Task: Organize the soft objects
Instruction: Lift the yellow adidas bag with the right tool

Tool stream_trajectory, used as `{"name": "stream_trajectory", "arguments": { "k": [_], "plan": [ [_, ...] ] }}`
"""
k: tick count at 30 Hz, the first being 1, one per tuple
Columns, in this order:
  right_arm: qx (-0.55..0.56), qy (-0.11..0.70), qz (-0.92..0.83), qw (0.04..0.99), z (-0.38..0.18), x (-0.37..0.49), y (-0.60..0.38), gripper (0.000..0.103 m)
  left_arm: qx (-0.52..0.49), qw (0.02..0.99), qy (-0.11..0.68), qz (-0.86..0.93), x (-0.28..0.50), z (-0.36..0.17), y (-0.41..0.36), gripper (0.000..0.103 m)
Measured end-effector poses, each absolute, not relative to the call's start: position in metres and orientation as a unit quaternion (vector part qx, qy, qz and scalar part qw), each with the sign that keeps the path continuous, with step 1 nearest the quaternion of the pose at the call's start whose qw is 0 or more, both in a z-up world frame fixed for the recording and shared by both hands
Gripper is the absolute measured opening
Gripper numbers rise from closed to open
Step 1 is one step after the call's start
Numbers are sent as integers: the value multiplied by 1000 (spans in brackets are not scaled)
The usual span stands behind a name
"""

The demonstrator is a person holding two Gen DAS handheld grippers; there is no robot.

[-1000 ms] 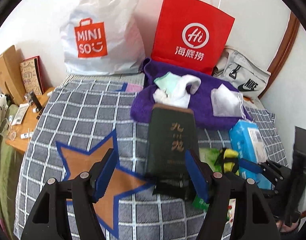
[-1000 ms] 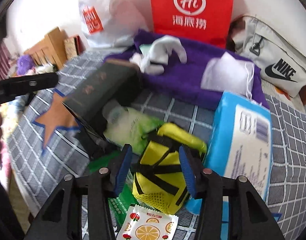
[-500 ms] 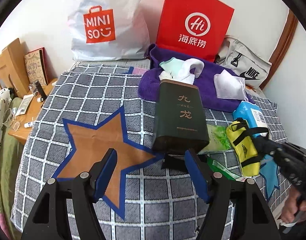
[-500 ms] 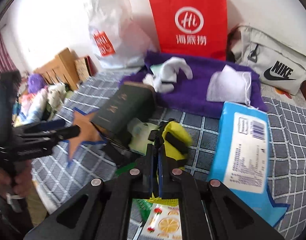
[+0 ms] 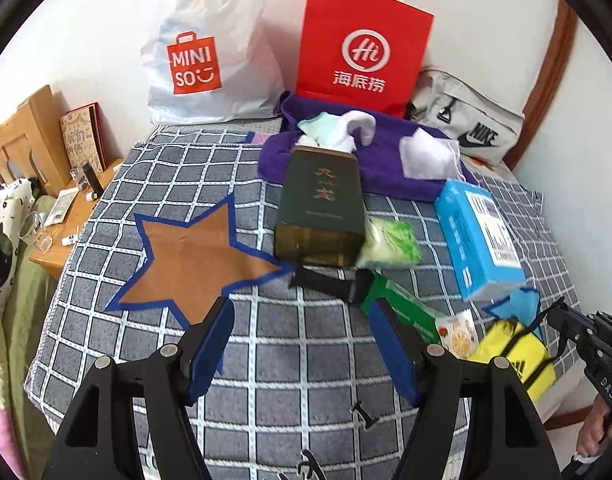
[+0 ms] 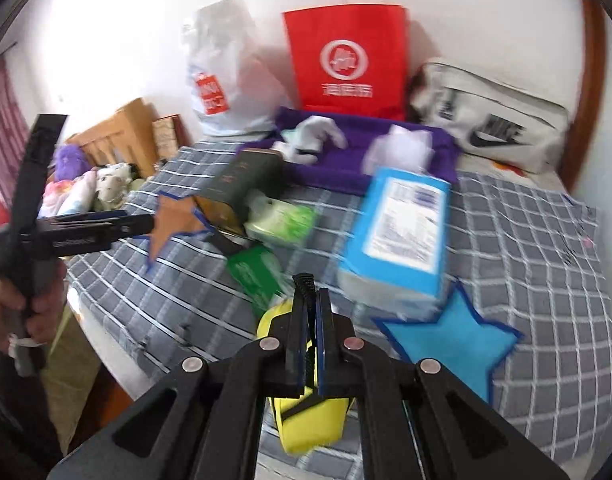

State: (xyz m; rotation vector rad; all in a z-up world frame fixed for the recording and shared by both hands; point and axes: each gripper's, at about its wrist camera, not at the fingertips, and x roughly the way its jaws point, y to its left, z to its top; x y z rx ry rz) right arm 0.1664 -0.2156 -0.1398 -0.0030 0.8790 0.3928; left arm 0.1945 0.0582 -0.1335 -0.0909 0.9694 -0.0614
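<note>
My right gripper (image 6: 311,300) is shut on the black strap of a yellow mesh pouch (image 6: 306,420), which hangs under its fingers near the bed's front edge. The left wrist view shows the same pouch (image 5: 513,356) at the lower right, below the right gripper (image 5: 561,316). My left gripper (image 5: 302,312) stands open over the checked blanket with nothing between its fingers. It is short of a dark green box (image 5: 321,208). A purple towel (image 5: 389,184) at the back carries white socks (image 5: 345,132) and a white pouch (image 5: 425,156).
A brown star patch (image 5: 194,264) lies left of the box and a blue star patch (image 6: 449,340) at the right. A green tissue pack (image 5: 389,244), blue tissue pack (image 5: 477,236), green packet (image 5: 401,312) and sachet (image 5: 457,332) lie between. Bags line the wall; a wooden nightstand (image 5: 74,216) stands left.
My right gripper shut on the yellow pouch's strap and carried the pouch up and back toward the front right. My left gripper drew back from the dark green box, still open.
</note>
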Motion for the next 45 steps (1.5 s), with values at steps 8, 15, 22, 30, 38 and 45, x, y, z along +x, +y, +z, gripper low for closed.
{"name": "stream_trajectory", "arguments": {
  "k": [8,15,22,30,38,45],
  "plan": [
    [-35,448,129,884,-182,167,-245,9,-30,876,480,-31,186,-145,44,68],
    [-51,439,155,884,-191,150,-261,85,-32,871,490,-38,186,-158,34,68],
    [-73,459,183,866,-223,161,-239,88,-25,867,496,-49,186,-164,23,68],
    [-70,461,165,869,-242,164,-239,71,-6,863,502,-50,193,-169,15,68],
    [-11,456,154,876,-236,164,-266,63,-32,856,514,-45,209,-188,16,68],
    [14,456,145,878,-236,170,-280,63,-54,844,530,-63,229,-208,-1,68]
  ]
}}
